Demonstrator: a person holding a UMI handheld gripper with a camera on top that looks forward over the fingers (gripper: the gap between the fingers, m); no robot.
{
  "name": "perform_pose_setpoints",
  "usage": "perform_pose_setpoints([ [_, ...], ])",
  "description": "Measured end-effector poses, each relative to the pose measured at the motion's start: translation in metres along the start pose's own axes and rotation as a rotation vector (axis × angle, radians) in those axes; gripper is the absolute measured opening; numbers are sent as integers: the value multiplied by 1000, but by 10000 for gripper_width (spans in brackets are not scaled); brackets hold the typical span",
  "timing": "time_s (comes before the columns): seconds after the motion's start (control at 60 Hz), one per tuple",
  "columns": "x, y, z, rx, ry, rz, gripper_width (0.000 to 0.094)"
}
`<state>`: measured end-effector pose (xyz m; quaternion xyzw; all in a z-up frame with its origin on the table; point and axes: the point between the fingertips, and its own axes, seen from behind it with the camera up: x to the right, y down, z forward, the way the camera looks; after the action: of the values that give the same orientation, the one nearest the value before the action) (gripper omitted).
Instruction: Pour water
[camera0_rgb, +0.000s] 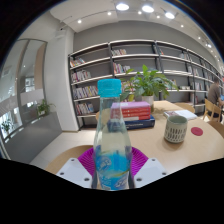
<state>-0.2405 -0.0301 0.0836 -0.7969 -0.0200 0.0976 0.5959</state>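
A clear plastic water bottle (112, 140) with a blue cap and a blue label stands upright between my fingers. My gripper (112, 168) is shut on the bottle, with the purple pads (88, 160) pressing on its lower body at both sides. The bottle appears lifted above the wooden table (70, 145). A grey-green cup (177, 127) with a white rim stands on the table beyond the bottle, to the right.
A stack of books (142, 112) and a green potted plant (150, 80) stand behind the bottle. Bookshelves (110, 62) line the back wall. A red coaster (197, 130) lies right of the cup. A window is at the left.
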Motion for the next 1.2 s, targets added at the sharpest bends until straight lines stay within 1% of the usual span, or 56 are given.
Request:
perform_pose_setpoints([
  [0.05, -6, -10, 4, 3, -42, 34, 417],
  [0.1, -5, -21, 11, 2, -61, 89, 417],
  [0.217, -3, -56, 31, -2, -122, 307, 418],
  [0.3, 14, -80, 46, -37, -127, 506, 419],
  [0.333, 23, -85, 56, -28, -132, 588, 418],
  [0.417, 38, -106, 66, -54, -142, 843, 420],
  [0.483, 51, -119, 76, -55, -153, 1042, 421],
  [0.5, 54, -120, 83, -34, -165, 1075, 422],
  [0.517, 54, -135, 71, -32, -164, 1108, 422],
  [0.533, 60, -135, 83, -11, -173, 1139, 421],
  [0.617, 78, -153, 94, 36, -194, 1351, 421],
  [0.65, 84, -157, 98, 40, -201, 1428, 420],
  [0.667, 83, -164, 86, 32, -200, 1469, 420],
  [0.733, 98, -160, 102, 33, -195, 1609, 422],
  [0.783, 103, -157, 108, 18, -193, 1702, 421],
  [0.8, 102, -162, 96, 12, -191, 1736, 420],
  [0.817, 110, -158, 111, 21, -188, 1759, 421],
  [0.917, 125, -162, 121, 47, -202, 1931, 420],
  [1.083, 158, -159, 118, 105, -199, 2172, 420],
  [1.117, 160, -158, 128, 118, -193, 2199, 419],
  [1.2, 164, -156, 128, 123, -190, 2232, 419],
])
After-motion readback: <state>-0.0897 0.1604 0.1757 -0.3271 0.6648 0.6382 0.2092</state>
